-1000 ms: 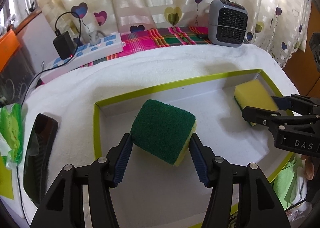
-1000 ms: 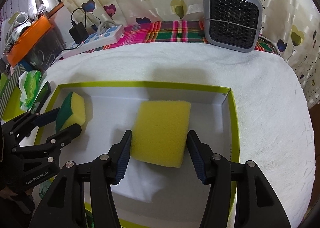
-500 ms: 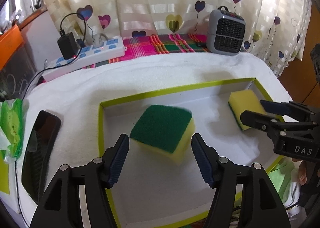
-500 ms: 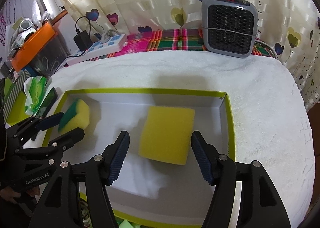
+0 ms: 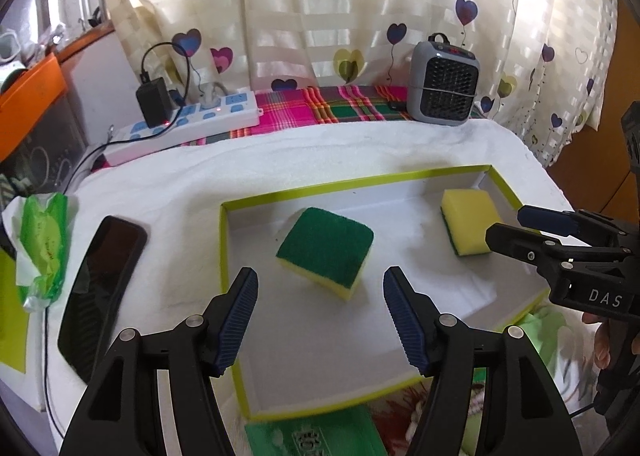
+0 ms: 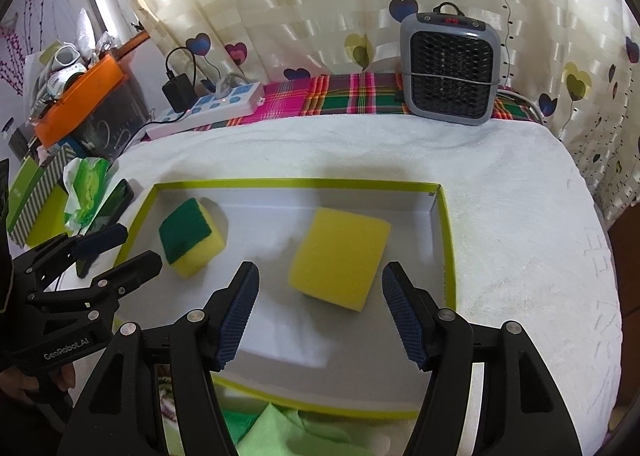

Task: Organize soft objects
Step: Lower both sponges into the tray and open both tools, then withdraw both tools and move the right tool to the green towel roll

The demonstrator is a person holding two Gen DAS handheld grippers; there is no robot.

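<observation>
A: What just changed?

B: Both sponges were let go. The left tongs (image 5: 318, 314) have just been opening and stand wide, lifted back from the green-topped yellow scouring sponge (image 5: 326, 256), which lay between them a second ago. The right tongs (image 6: 318, 314), likewise wide, hold nothing.

A: So where are the sponges?

B: In the shallow white cardboard tray with lime edging (image 6: 446, 240): the green one toward nine o'clock, the porous plain-yellow block (image 6: 340, 258) at centre. Placement looks done.
</observation>
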